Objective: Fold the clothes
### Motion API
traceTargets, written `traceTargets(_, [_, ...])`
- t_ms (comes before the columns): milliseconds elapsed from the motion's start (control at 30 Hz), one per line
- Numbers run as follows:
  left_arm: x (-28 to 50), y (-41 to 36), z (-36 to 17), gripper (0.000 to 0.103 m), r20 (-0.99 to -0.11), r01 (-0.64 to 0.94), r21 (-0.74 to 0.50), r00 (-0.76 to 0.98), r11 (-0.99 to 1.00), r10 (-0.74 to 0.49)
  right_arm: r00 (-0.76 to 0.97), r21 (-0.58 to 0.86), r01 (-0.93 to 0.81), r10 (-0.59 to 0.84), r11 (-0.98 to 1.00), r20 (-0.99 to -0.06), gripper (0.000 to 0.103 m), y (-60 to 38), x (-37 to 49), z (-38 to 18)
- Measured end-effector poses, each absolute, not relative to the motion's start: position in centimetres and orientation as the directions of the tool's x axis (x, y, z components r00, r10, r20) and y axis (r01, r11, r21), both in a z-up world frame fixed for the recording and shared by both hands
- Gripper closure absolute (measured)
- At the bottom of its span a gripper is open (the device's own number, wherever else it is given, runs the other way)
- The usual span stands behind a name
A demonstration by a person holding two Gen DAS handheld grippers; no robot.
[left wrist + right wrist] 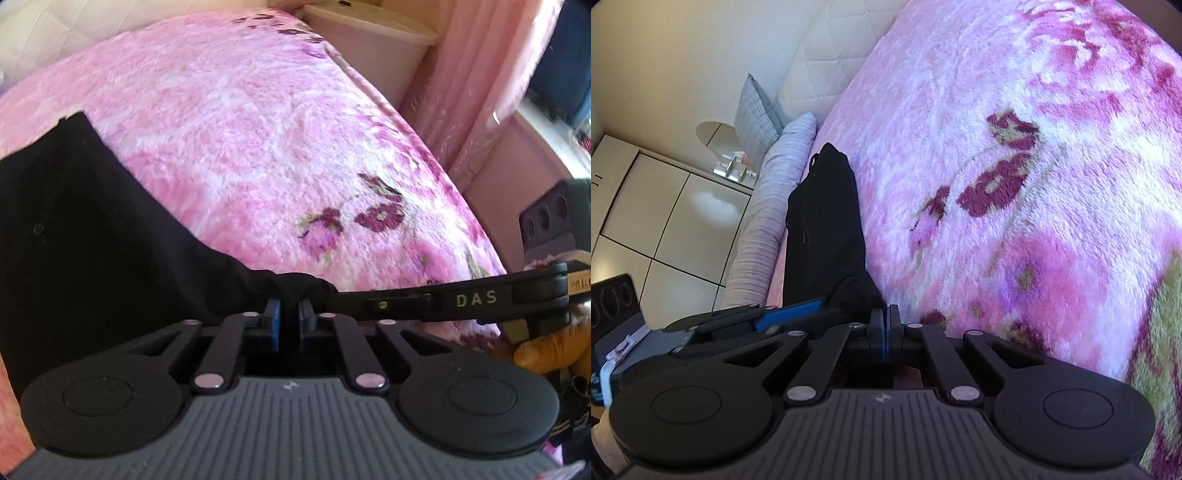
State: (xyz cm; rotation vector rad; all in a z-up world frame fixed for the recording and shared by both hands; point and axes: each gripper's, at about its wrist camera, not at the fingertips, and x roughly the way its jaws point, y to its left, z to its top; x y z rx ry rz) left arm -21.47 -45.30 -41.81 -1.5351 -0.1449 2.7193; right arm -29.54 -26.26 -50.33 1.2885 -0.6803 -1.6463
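Bright daylight, strong fisheye curvature in both wrist views.
The black folded garment (92,229) reads as detail-less shadow; the fluffy pink floral blanket (258,147) bows at the edges; the pale pink curtain (491,74) smears with motion blur; glare spots the glossy white cabinet (709,206).

Left gripper (289,301): jaws closed to a narrow gap, blue pads gripping a bunched edge of black garment (92,229); it points steeply downward. Right gripper (886,314): jaws pressed together on the same garment's edge, pointing shallowly downward. The two grippers sit close together, tips nearly meeting; each shows in the other's view, crossing in from the side. A gloved finger (546,350) wraps the right gripper's handle.
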Motion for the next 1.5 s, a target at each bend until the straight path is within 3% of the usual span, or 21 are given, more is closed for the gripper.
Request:
traceTargets(200, [-20.0, -48.1, -41.9, 0.099, -0.822, 0.179, -0.269, -0.555, -0.946, 0.129, -0.040, 0.876, 0.238, -0.906, -0.419, -0.422, 0.103, -26.3, -29.9, -51.0])
traceTargets(467, [-19.0, -50.1, -42.2, 0.099, -0.779, 0.274, -0.423, -0.596, -0.864, 0.192, -0.041, 0.869, 0.224, -0.895, -0.441, -0.444, 0.103, -26.6, -30.1, -51.0])
traceTargets(567, [-19.0, -50.3, -42.1, 0.099, -0.779, 0.279, -0.427, -0.596, -0.860, 0.194, -0.046, 0.835, 0.311, -0.884, -0.455, -0.465, 0.103, -27.1, -29.7, -50.1])
traceTargets(633, [-19.0, -50.4, -42.2, 0.099, -0.778, 0.282, -0.431, -0.597, -0.857, 0.195, -0.054, 0.793, 0.407, -0.878, -0.454, -0.475, 0.091, -27.5, -29.1, -49.2])
traceTargets(767, [-18.9, -50.5, -42.3, 0.099, -0.776, 0.281, -0.435, -0.599, -0.856, 0.198, -0.064, 0.747, 0.504, -0.881, -0.433, -0.468, 0.082, -28.2, -28.3, -48.0])
traceTargets(867, [-18.9, -50.6, -42.4, 0.099, -0.777, 0.280, -0.436, -0.597, -0.855, 0.200, -0.079, 0.761, 0.467, -0.878, -0.451, -0.472, 0.083, -28.7, -28.8, -48.5])
traceTargets(967, [-18.8, -50.9, -42.7, 0.099, -0.771, 0.290, -0.456, -0.600, -0.841, 0.212, -0.077, 0.781, 0.409, -0.871, -0.471, -0.485, 0.096, -29.1, -29.5, -49.3])
traceTargets(1200, [-18.7, -52.2, -43.8, 0.099, -0.741, 0.346, -0.559, -0.617, -0.753, 0.266, -0.054, 0.822, 0.304, -0.870, -0.481, -0.490, 0.103, -28.6, -30.0, -50.1])
traceTargets(1367, [-18.9, -52.2, -44.3, 0.098, -0.722, 0.370, -0.604, -0.628, -0.706, 0.289, -0.053, 0.827, 0.261, -0.863, -0.498, -0.503, 0.101, -28.0, -30.2, -50.1])
traceTargets(1500, [-18.1, -52.2, -43.1, 0.093, -0.692, 0.364, -0.626, -0.667, -0.690, 0.276, -0.085, 0.788, 0.311, -0.842, -0.531, -0.533, 0.087, -26.6, -28.7, -48.9])
